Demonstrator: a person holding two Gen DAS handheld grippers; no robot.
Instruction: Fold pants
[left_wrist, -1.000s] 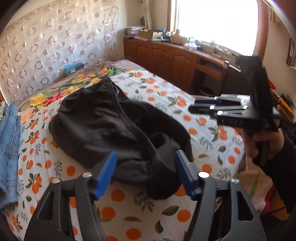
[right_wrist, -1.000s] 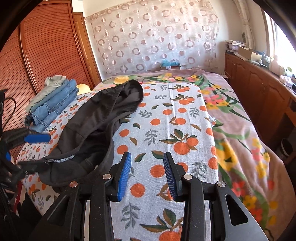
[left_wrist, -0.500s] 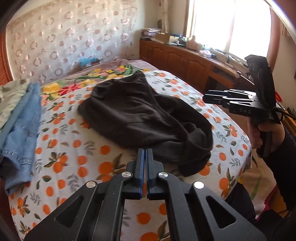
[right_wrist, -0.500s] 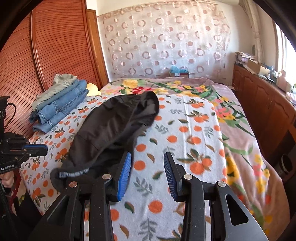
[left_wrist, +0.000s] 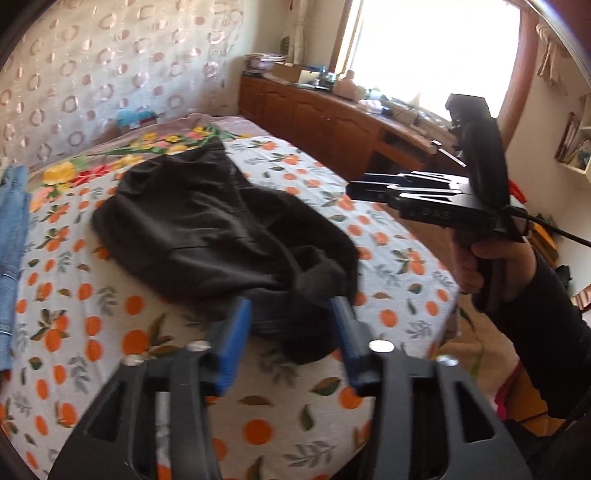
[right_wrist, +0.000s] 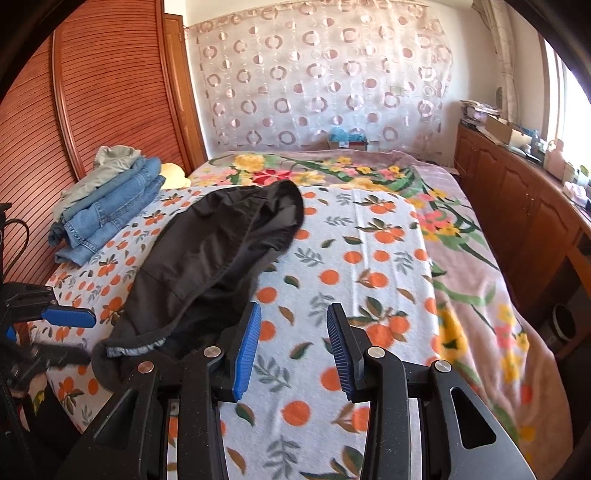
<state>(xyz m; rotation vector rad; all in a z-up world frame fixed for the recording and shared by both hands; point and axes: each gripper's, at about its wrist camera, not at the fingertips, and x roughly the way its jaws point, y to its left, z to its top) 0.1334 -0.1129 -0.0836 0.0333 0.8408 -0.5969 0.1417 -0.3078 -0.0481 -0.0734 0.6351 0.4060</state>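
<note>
The left gripper (left_wrist: 291, 328), blue pads spreading, frames the near bunched edge of the crumpled black fabric pants (left_wrist: 221, 236); blur hides whether cloth lies between them. The right gripper (right_wrist: 293, 347) hangs parted and empty over the orange-print blanket (right_wrist: 354, 266), right of the pants. Folding seems unstarted; next, grasp the waistband and spread it flat.

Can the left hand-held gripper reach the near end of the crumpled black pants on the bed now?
Probably yes. The left hand-held gripper is opening right at the near end of the crumpled black fabric pants, and nothing lies between them on the orange-print bedsheet.
</note>
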